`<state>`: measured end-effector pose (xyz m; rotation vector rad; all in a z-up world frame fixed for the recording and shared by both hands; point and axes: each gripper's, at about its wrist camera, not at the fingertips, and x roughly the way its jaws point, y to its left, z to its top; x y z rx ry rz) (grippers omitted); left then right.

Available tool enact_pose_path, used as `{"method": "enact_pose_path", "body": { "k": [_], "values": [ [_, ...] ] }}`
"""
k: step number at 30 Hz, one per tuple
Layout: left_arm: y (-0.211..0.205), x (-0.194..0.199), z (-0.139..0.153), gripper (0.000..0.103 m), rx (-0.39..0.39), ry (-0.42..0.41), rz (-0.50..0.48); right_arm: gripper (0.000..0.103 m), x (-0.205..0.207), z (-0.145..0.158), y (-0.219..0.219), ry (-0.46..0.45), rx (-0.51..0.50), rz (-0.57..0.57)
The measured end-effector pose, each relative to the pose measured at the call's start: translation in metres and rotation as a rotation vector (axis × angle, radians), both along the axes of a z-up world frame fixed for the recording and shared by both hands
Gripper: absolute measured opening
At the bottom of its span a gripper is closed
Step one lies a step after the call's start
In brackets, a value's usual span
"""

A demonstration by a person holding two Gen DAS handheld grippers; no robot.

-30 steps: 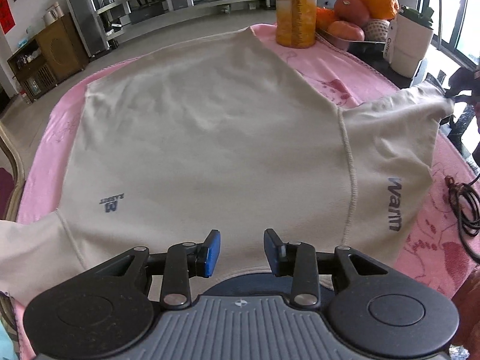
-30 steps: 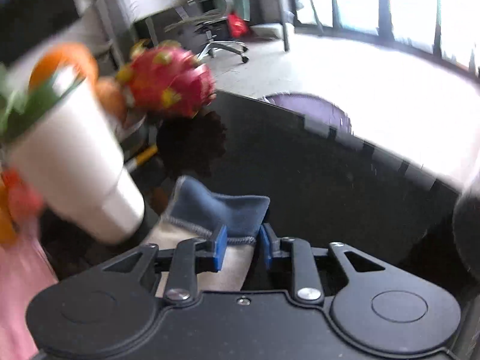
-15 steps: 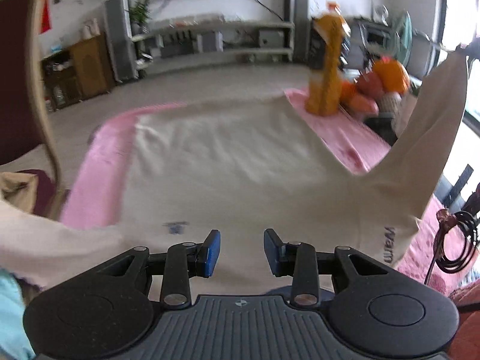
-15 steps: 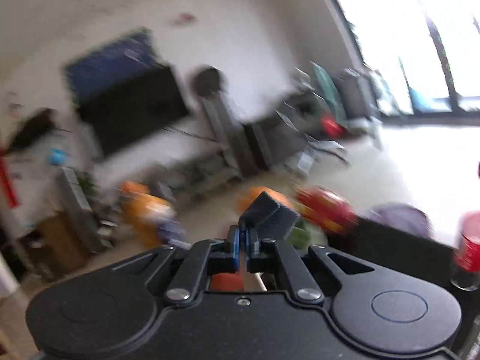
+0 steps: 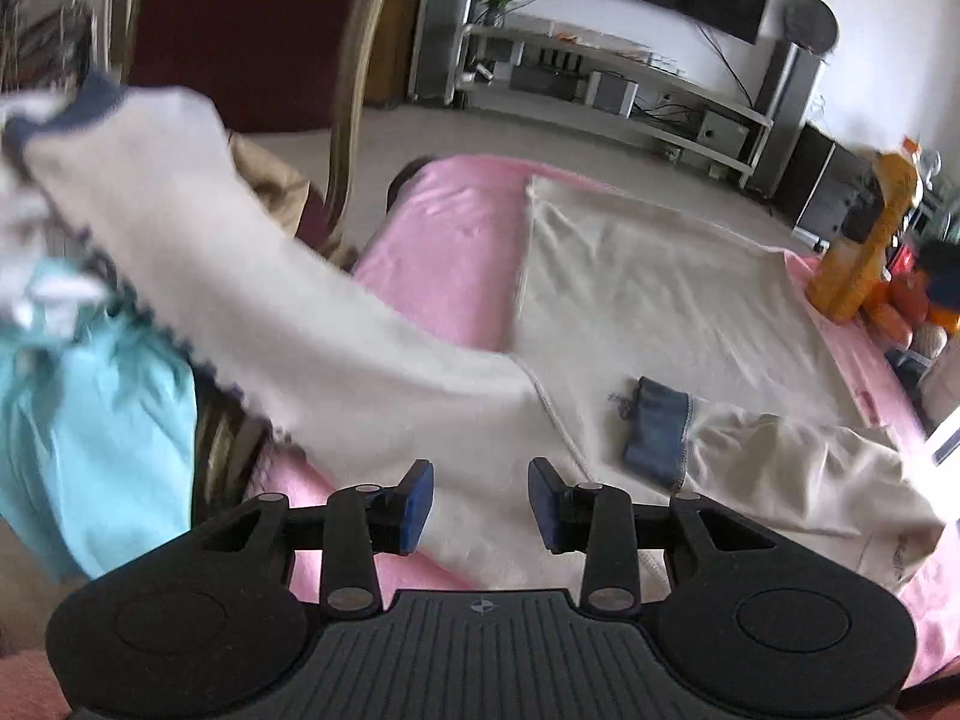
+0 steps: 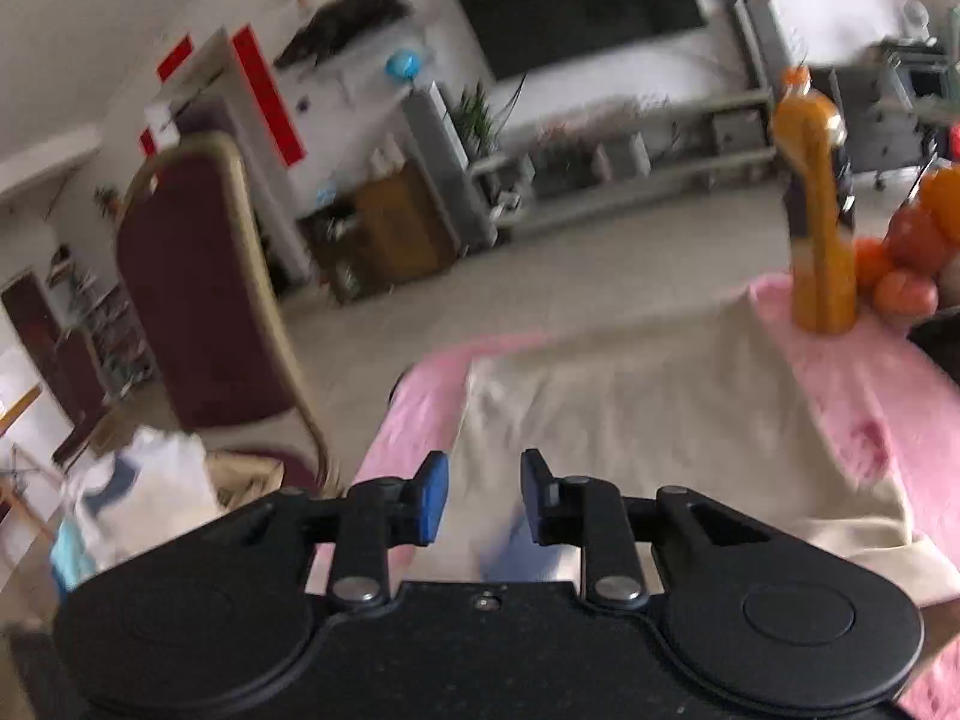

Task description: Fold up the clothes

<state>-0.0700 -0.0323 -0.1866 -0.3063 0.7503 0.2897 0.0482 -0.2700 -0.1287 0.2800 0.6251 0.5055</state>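
Note:
A cream long-sleeved shirt [image 5: 648,288] lies spread on the pink table cover [image 5: 456,240]. One sleeve is folded across the body, and its blue cuff [image 5: 657,435] rests on the cream cloth. The other sleeve [image 5: 240,276] stretches left past the table edge, blurred, and ends in a blue cuff [image 5: 99,99]. My left gripper [image 5: 480,501] hovers open over the shirt's near edge, holding nothing. My right gripper [image 6: 485,498] is above the shirt [image 6: 630,420]. Its jaws are opening, nothing is pressed between them, and a blurred blue patch shows just below them.
A tall orange bottle [image 6: 819,228] and a heap of fruit [image 6: 912,246] stand at the table's far right. A dark red chair [image 6: 192,300] stands off the table's left side. A light blue garment [image 5: 90,432] and other clothes are piled there.
My right gripper swung from the table's right side over the shirt with the blue cuff, then let it go. That sleeve now lies folded on the body. My left gripper swung left, staying open.

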Motion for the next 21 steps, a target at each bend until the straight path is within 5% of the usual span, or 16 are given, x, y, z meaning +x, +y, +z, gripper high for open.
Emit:
{"method": "enact_pose_path", "body": {
  "k": [5,8,15,17,21],
  "values": [
    [-0.008,0.014,-0.004,0.041,-0.055,0.007,-0.071,0.050,0.020,0.011,-0.079,0.097,0.086,-0.087],
    [-0.018,0.034,-0.005,0.043,-0.099,0.024,-0.122,0.050,0.036,-0.005,-0.121,0.184,0.113,-0.136],
    [-0.030,0.113,-0.023,0.052,-0.123,0.119,-0.176,0.039,0.044,-0.089,-0.189,0.345,0.418,-0.178],
    [-0.033,0.134,-0.033,0.053,-0.136,0.154,-0.184,0.039,0.052,-0.100,-0.201,0.411,0.436,-0.219],
    [-0.036,0.162,-0.054,0.054,-0.181,0.216,-0.212,0.040,0.055,-0.100,-0.216,0.395,0.421,-0.240]
  ]
}}
